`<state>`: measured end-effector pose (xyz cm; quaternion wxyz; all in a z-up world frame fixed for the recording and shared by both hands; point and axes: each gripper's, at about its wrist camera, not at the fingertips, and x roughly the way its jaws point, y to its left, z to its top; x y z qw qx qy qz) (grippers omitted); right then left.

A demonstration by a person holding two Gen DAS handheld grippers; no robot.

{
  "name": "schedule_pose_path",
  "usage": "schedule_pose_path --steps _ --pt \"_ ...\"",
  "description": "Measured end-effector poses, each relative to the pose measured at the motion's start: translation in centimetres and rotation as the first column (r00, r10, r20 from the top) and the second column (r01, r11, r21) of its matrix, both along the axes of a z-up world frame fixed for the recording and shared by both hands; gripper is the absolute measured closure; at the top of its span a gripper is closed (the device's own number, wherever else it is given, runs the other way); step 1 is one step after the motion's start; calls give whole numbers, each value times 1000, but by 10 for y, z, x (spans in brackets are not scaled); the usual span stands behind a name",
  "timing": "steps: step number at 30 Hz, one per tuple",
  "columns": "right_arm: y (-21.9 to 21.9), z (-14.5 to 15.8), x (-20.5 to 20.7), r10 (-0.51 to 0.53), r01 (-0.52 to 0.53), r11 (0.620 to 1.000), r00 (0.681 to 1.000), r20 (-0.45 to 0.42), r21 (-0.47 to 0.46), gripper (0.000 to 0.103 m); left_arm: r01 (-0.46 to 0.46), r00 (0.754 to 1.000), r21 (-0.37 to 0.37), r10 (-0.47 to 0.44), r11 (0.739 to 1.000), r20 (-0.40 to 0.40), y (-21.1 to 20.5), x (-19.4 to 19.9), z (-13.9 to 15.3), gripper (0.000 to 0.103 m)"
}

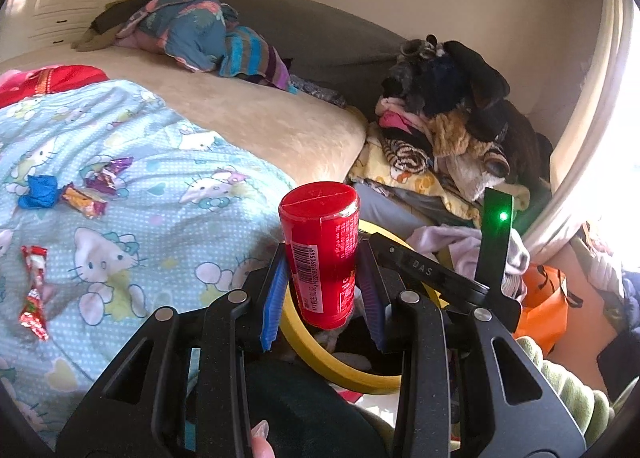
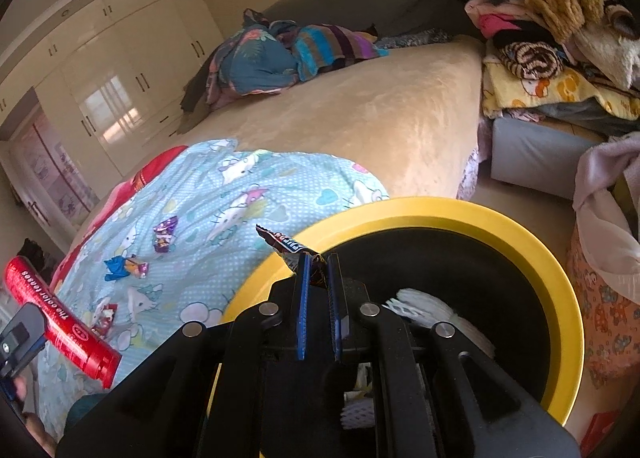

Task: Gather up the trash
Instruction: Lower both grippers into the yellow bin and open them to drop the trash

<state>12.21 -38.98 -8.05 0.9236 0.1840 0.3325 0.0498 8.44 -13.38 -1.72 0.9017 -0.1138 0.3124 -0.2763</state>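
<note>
The bin's (image 1: 340, 374) inside is hidden in the left view behind the left gripper (image 1: 322, 290), clamped on a red tube (image 1: 324, 258); only the right view shows white scraps (image 2: 424, 308) in it. The right gripper (image 2: 318, 290) pinches a dark wrapper (image 2: 286, 244) over the yellow rim. Four wrappers (image 1: 34, 292) lie on the quilt (image 1: 160, 218), their print too small to read.
</note>
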Motion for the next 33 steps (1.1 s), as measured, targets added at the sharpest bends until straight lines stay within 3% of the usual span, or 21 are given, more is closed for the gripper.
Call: schedule_pose_path --steps 11,26,27,29,33 --pt "-24 -20 3 -73 72 997 994 -77 -10 94 73 997 51 -71 996 -41 -31 3 -20 75" --pt "-68 -45 3 -189 200 979 966 -174 48 91 161 982 117 -147 980 -122 -71 29 -47 75" --pt "-69 -45 3 -188 201 978 966 -178 58 88 155 982 104 -141 982 -126 -70 32 -47 66" --pt "-69 -44 3 -197 209 976 964 -178 51 65 138 983 74 -127 988 -130 -63 36 -45 47" --pt "-62 -37 3 -188 197 980 970 -155 41 59 86 991 91 -76 992 -111 -52 35 -40 30"
